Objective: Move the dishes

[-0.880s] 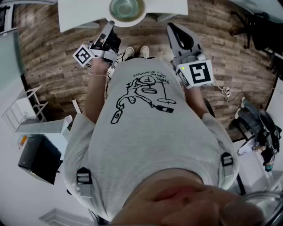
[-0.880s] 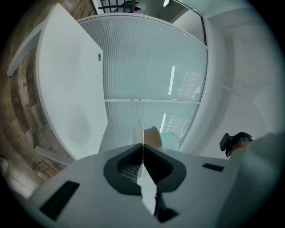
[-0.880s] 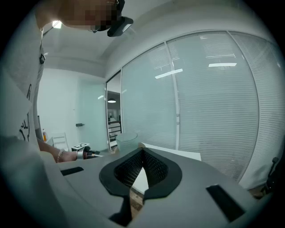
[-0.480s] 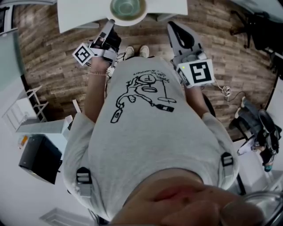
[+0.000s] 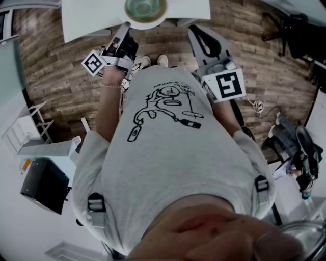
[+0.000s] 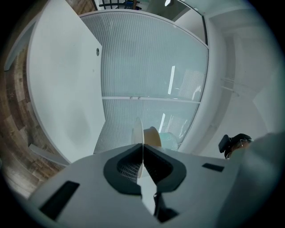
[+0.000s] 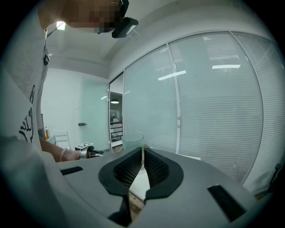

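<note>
1. Left gripper is clamped on the rim of the white plate; the left gripper view shows the plate edge-on between its jaws.
2. The plate carries a greenish glass bowl and sits at the near edge of the white surface.
3. Right gripper is closed on nothing, just right of the plate, above the wooden floor.

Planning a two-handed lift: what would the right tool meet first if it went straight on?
Probably the green glass bowl, dead ahead of the right tool, standing on the white table; depth is unclear.
</note>
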A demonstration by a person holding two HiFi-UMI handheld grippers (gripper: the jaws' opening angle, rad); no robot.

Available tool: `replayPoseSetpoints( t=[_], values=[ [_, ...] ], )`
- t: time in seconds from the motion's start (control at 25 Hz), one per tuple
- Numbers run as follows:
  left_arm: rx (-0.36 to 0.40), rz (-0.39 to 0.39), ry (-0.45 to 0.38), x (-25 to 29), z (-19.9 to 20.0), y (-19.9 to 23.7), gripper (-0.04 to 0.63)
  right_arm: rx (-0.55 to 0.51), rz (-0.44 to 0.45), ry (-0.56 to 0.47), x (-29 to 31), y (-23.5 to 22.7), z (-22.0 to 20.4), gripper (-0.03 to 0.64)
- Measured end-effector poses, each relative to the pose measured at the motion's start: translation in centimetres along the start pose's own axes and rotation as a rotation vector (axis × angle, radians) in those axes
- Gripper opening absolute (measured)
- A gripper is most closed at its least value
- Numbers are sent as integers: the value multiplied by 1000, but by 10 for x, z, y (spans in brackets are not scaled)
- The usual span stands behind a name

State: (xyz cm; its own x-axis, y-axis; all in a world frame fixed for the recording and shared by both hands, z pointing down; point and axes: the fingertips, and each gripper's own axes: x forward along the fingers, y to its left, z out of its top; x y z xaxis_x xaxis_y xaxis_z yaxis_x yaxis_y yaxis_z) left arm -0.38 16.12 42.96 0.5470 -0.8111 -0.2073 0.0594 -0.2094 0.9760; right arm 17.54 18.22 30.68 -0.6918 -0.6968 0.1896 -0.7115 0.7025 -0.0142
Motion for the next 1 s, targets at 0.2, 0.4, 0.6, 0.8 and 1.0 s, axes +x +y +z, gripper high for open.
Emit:
replayPoseSetpoints(
  t=[0.2, 0.4, 0.6, 0.8, 1.0],
  values=[
    [-8, -1, -8, 9, -9, 3, 9, -14, 10, 3, -4, -10, -1, 38],
    [-13, 6, -7, 13, -5, 5, 9, -6, 13, 7, 4, -14, -1, 38],
    [-18, -6, -11, 26, 11, 9, 9, 3, 17, 14, 25, -21, 0, 38],
    [-18, -18, 5, 44, 41, 11, 9, -1, 14, 8, 61, -29, 12, 38],
    [-31, -23, 15, 65, 80, 15, 9, -5, -3, 14, 103, -40, 23, 39]
  ],
)
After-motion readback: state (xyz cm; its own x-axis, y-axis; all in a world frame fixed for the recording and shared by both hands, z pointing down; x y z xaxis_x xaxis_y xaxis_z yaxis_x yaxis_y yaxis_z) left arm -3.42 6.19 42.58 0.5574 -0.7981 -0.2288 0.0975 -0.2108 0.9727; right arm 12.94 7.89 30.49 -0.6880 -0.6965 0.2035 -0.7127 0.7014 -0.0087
